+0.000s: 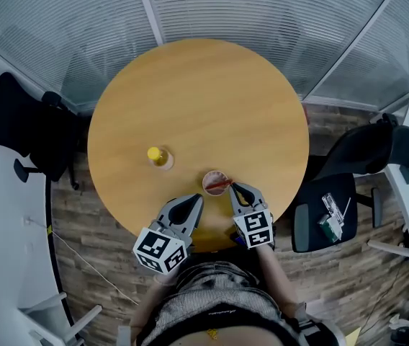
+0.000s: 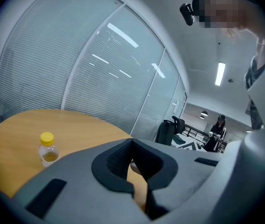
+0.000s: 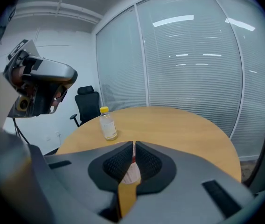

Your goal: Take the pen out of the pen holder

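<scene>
Pinching what seems the red pen (image 1: 223,184) over the pen holder (image 1: 206,179), right tool (image 3: 133,147) narrow; left tool (image 1: 196,200) closed, empty.

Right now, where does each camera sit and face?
Head view: above, looking down on table; left gripper, right gripper, torso show.
Left gripper view: rides left gripper, looks along its shut jaws across table toward blinds.
Right gripper view: rides right gripper, jaws shut on pen at pen holder.
Shared: all three show the bottle.
</scene>
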Demonstrator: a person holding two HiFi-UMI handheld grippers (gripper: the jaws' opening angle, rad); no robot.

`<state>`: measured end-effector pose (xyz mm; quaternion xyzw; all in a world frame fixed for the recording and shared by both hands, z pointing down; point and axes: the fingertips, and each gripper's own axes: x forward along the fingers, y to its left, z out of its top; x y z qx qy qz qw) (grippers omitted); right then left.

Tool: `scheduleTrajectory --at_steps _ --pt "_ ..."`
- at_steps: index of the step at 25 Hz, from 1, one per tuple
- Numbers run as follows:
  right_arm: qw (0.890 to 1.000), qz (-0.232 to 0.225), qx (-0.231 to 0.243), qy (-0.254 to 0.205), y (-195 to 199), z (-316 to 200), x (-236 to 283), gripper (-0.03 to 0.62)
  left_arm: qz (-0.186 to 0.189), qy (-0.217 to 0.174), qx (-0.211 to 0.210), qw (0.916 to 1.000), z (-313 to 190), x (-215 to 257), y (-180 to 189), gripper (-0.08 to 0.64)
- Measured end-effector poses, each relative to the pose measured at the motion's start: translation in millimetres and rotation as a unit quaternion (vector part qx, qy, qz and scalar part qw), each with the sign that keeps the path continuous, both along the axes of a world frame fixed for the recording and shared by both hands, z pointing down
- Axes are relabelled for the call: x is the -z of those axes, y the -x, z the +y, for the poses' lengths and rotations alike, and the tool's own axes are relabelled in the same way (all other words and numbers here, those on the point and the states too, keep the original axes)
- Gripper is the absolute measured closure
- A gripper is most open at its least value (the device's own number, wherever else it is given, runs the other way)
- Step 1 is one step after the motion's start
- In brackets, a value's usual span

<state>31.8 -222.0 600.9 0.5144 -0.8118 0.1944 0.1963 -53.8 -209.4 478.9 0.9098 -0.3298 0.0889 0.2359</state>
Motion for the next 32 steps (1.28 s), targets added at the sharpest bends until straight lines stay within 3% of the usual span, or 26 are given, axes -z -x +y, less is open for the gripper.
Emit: scheduleTrajectory --at_steps 4,9,17,32 --pt "0.999 -0.046 -0.011 0.022 -5 -4 -11 0.56 0.001 0.0 -0.001 1.0 -1 0 2 0.555" --pt "0.996 -0.069 -0.014 0.049 -7 -12 -26 0.494 0.004 0.003 0.003 1.0 -2 1 8 0.555" --pt "0.985 -0.141 -0.032 0.098 -7 -24 -49 0.494 0.005 0.003 0.015 0.9999 -1 0 18 0.555" --pt "0.991 -0.107 0.008 0.075 3 -18 -38 0.529 0.015 0.007 0.033 0.9993 8 -4 28 0.555"
